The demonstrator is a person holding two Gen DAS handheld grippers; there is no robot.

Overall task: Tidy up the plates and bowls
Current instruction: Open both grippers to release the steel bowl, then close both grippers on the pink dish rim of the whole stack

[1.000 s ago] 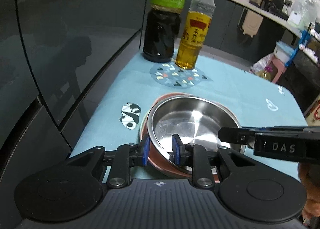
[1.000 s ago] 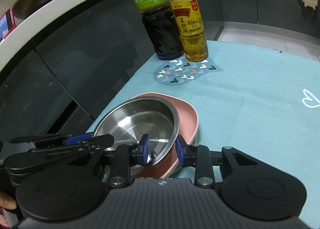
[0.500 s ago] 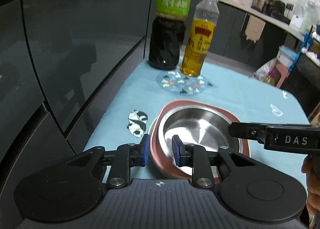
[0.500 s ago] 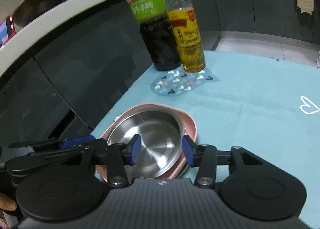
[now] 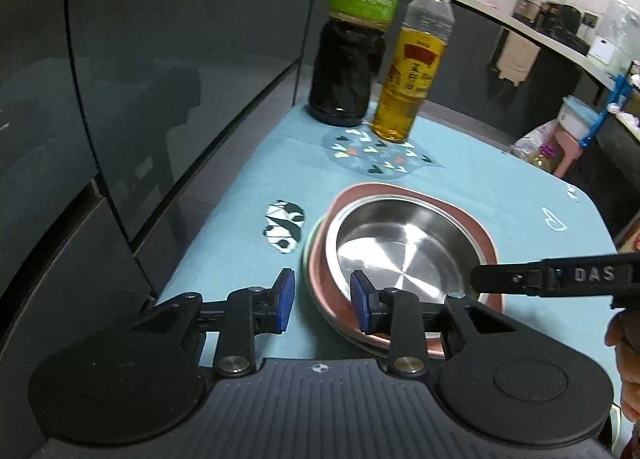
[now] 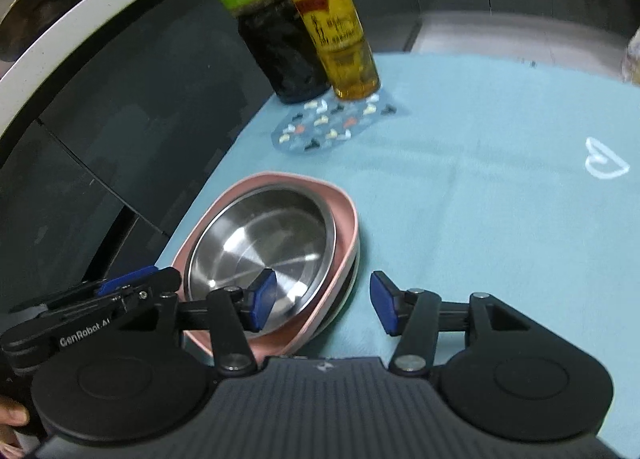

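Observation:
A steel bowl (image 5: pixel 404 247) sits nested in a pink squarish plate (image 5: pixel 476 227), with a pale plate edge (image 5: pixel 307 247) showing under it, on the blue tablecloth. My left gripper (image 5: pixel 323 299) is open, its pads straddling the stack's near left rim without gripping. My right gripper (image 6: pixel 323 301) is open wide, its pads either side of the stack's near right rim (image 6: pixel 352 243); the steel bowl (image 6: pixel 260 235) lies in front of it. The right gripper also shows from the side in the left wrist view (image 5: pixel 560 279).
A dark vinegar bottle (image 5: pixel 352 43) and a yellow oil bottle (image 5: pixel 412 67) stand at the back on a heart-print mat (image 5: pixel 376 155). A panda patch (image 5: pixel 284 227) lies left of the stack. Dark cabinet fronts (image 5: pixel 120 79) run along the table's left edge.
Both grippers have opened and let go of the stack's rim. The stack of bowl and plates now rests on the cloth; both grippers have drawn back slightly.

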